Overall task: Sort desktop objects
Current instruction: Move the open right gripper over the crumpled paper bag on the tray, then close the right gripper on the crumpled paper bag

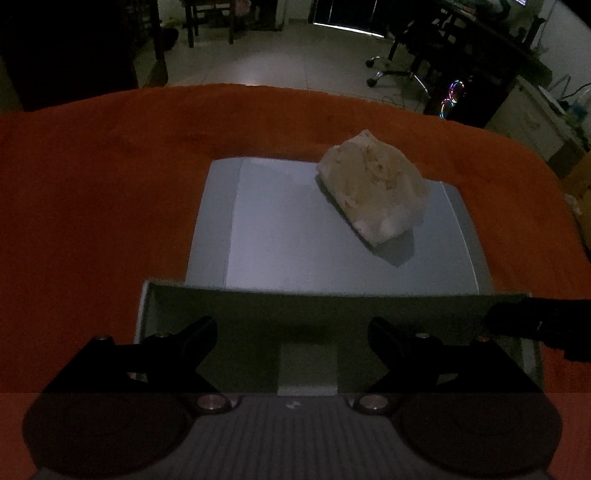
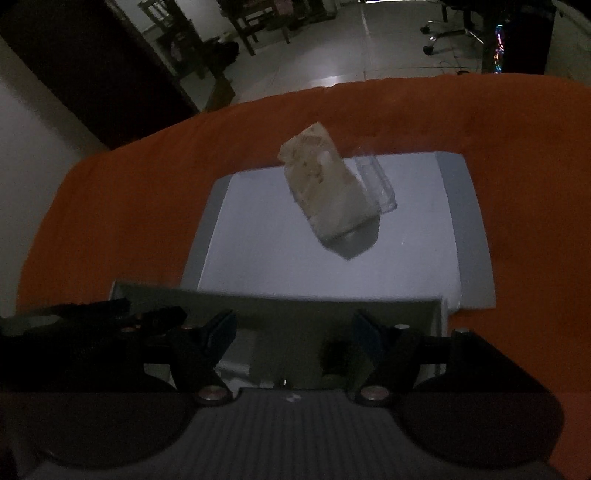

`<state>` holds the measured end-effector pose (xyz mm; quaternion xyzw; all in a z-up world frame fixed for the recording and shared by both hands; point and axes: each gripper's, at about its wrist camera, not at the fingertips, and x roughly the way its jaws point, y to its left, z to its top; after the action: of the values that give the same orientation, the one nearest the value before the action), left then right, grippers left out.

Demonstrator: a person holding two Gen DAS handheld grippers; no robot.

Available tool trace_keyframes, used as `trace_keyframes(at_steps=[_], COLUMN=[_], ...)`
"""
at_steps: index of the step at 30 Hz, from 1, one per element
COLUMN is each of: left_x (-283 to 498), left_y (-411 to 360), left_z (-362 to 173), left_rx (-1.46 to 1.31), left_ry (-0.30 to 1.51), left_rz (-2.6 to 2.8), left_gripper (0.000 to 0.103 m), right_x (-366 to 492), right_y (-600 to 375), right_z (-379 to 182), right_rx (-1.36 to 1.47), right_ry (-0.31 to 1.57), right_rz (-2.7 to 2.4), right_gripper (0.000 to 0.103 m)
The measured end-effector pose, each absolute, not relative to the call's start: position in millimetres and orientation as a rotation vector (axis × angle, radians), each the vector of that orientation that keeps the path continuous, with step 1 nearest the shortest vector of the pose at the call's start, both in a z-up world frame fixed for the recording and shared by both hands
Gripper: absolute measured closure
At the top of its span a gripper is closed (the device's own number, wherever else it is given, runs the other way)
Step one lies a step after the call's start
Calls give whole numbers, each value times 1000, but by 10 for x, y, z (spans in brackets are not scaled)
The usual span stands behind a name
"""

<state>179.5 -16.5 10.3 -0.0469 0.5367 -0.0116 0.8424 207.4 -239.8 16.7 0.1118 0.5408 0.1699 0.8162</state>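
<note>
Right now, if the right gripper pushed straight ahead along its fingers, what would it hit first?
Probably the near wall of the grey box, directly ahead of the open right gripper. The pale plastic-wrapped bundle lies farther off. Depth is uncertain.

This is a dim room in a home, part living space and part computer corner. A pale tiled floor (image 1: 258, 48) runs back to dark wooden chairs and table legs (image 2: 255, 22) by the far wall, the furniture of a dining area. To one side stands a black swivel office chair on a chrome wheeled base (image 1: 397, 68), next to a dark desktop computer tower with glowing rainbow fan rings (image 1: 452, 98). The work surface in front is a table under an orange fuzzy cloth (image 1: 92, 177), household fabric rather than a bench top.
</note>
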Motion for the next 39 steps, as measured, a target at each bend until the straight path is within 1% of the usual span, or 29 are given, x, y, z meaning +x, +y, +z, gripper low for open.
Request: trace_keyframes(at_steps=[7,11,21,25,28,29,31,33,34,36,39], left_x=[2107,2151,2232,2255,2238,2237,2225,2213,2211,2205,2211], left_y=[-209,-163,-30,24,73,87,112,114,110,104,105], left_z=[100,39,-120,-170,-148,-142,-146,-164,-172,-183,-202], left_rx=[-94,-119,-187,-211,-216,-218,-223,-220,-215,-205,-193], left_ry=[1127,1128,1130,1125,1100,1092,1081,1083,1086,1088,1087], left_rz=[-30,-44,-81,-96,-104,-105,-96,-102,-109,-112,-101], left_gripper=[15,15,14,14,13,12,12,12,12,12,12], right_x=[2505,2798,3370,3519,3559,3557,3542,3526,3514,3489,3446], right_y=[-2474,-2517,-2564,-2473,-2335,-2293,-2223,-2183,-2179,-2197,-2245], right_z=[143,87,-258,-404,-504,-535,-600,-668,-685,-685,-649], right_rx=[267,324,440,435,368,339,289,247,238,241,261], right_ry=[1127,1118,1120,1153,1173,1180,1198,1219,1221,1224,1225], right_rz=[344,330,214,207,231,232,221,211,207,204,202], right_gripper=[31,33,37,38,41,45,56,86,92,96,98])
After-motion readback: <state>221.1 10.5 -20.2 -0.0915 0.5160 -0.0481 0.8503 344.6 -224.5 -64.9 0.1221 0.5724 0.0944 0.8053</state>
